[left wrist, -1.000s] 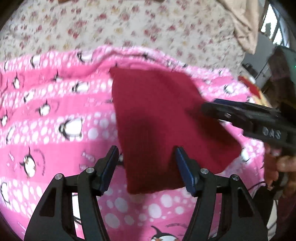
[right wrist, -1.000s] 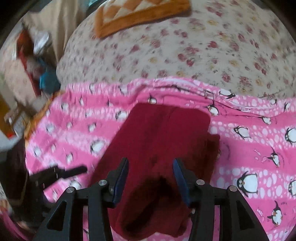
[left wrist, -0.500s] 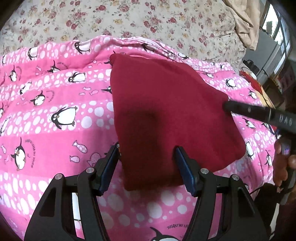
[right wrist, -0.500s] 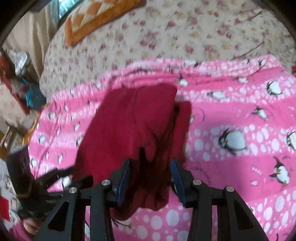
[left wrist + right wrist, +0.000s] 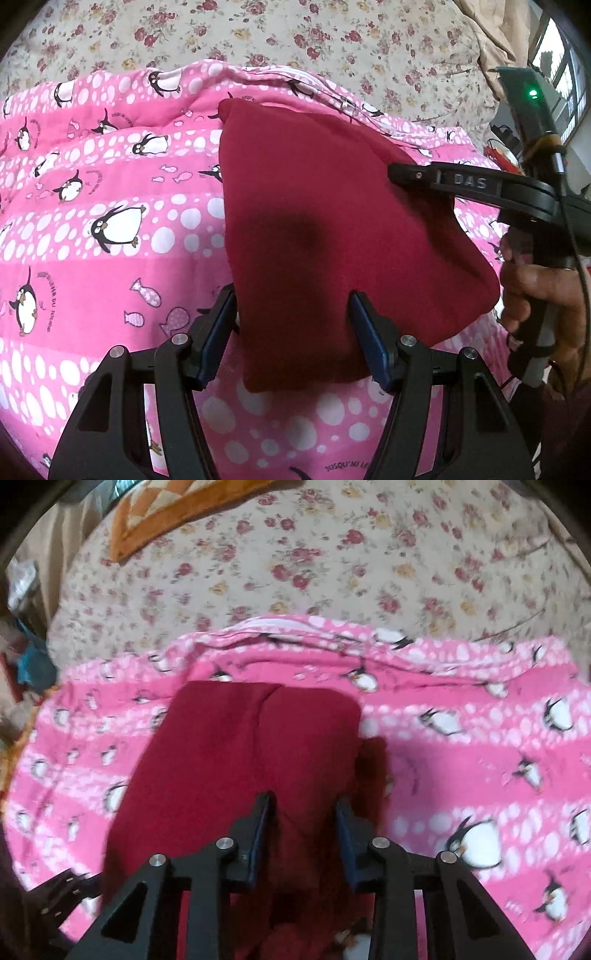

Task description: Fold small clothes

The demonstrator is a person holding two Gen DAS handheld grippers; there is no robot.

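A home bedroom: floral bedsheet (image 5: 295,40) under a penguin-print blanket (image 5: 92,221).

Matt red knit garment (image 5: 332,240) (soft) on fleecy blanket (image 5: 92,221).

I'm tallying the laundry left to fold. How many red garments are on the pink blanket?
1: the red garment lies folded on the penguin blanket, between the jaws of the left gripper and right gripper. Others could be hidden beneath.

pink penguin blanket (image 5: 110,206), floral bedsheet (image 5: 295,40), orange patterned cushion (image 5: 177,513)
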